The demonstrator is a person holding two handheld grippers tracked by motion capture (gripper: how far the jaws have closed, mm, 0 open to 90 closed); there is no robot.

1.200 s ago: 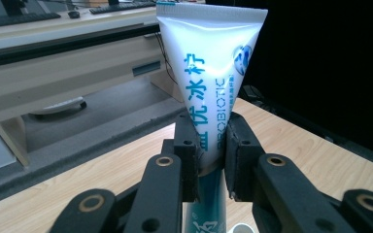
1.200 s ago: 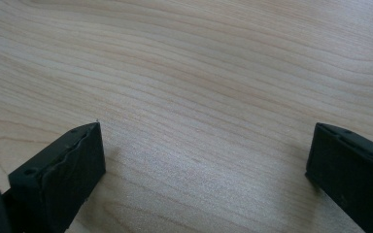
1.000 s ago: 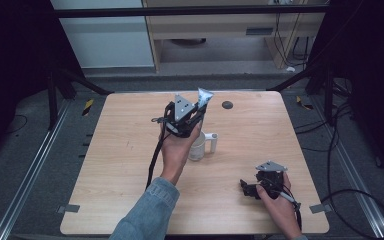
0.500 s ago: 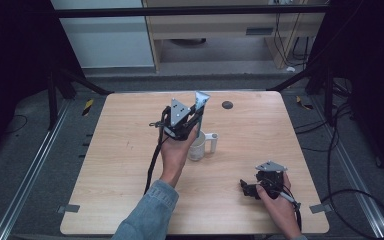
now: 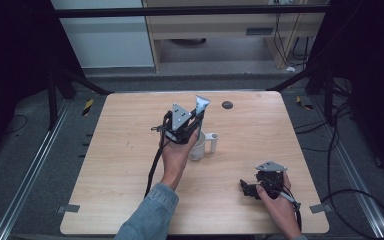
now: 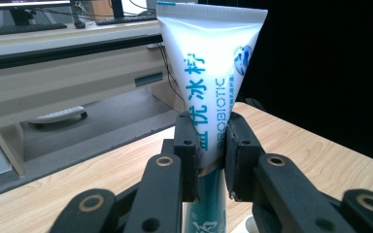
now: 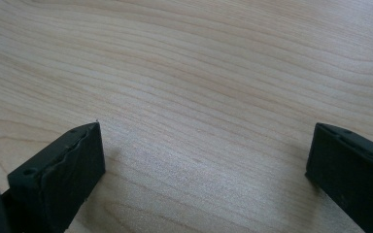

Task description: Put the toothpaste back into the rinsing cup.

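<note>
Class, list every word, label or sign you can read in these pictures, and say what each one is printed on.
"PROBIOTIC": grey capitals running along the white toothpaste tube, held upright between the pads of the left gripper.
"益优冰柠": blue Chinese characters beside it on the same tube.
Round blue emblem near the tube's crimped end: too small to read.
Teal lower part of the tube: white character cut off, unreadable.

The white toothpaste tube [image 6: 209, 73] bore blue Chinese characters, "冰柠" among them, running down its side, with "PROBIOTIC" printed lengthwise beside them (the characters lower down, by the jaws, were partly hidden).
</note>
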